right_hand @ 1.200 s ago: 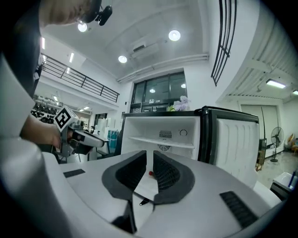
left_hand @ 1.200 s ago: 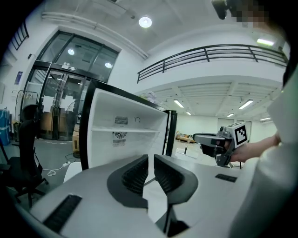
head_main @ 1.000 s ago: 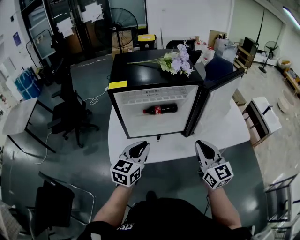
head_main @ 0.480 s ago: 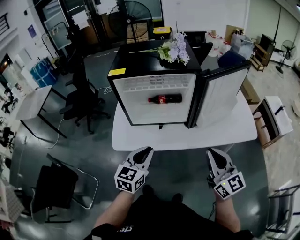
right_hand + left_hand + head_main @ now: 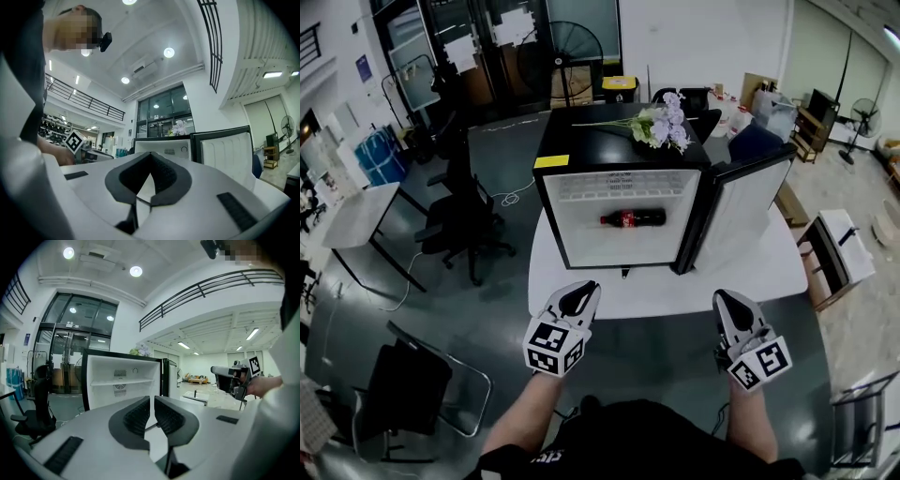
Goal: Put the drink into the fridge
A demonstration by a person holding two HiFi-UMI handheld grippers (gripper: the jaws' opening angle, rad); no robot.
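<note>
A cola bottle (image 5: 632, 218) lies on its side on the shelf inside the black mini fridge (image 5: 581, 141). The fridge stands on a white table (image 5: 750, 272), and its door (image 5: 741, 211) hangs open to the right. My left gripper (image 5: 581, 294) and right gripper (image 5: 727, 300) hover at the table's near edge, well short of the fridge. Both hold nothing. In the left gripper view the left gripper (image 5: 152, 398) has its jaws together and points at the open fridge (image 5: 122, 380). In the right gripper view the right gripper (image 5: 151, 154) is shut, tips touching, and faces the fridge door (image 5: 225, 150).
Purple flowers (image 5: 661, 127) and a yellow note (image 5: 551, 160) lie on the fridge top. Left of the table are a black office chair (image 5: 464, 220), a folding chair (image 5: 412, 394) and a small white table (image 5: 356, 216). A white cart (image 5: 839, 248) stands to the right.
The head view has shifted a little. The bottle stays in the fridge and the door stays open. Both grippers remain low at the table's near edge.
</note>
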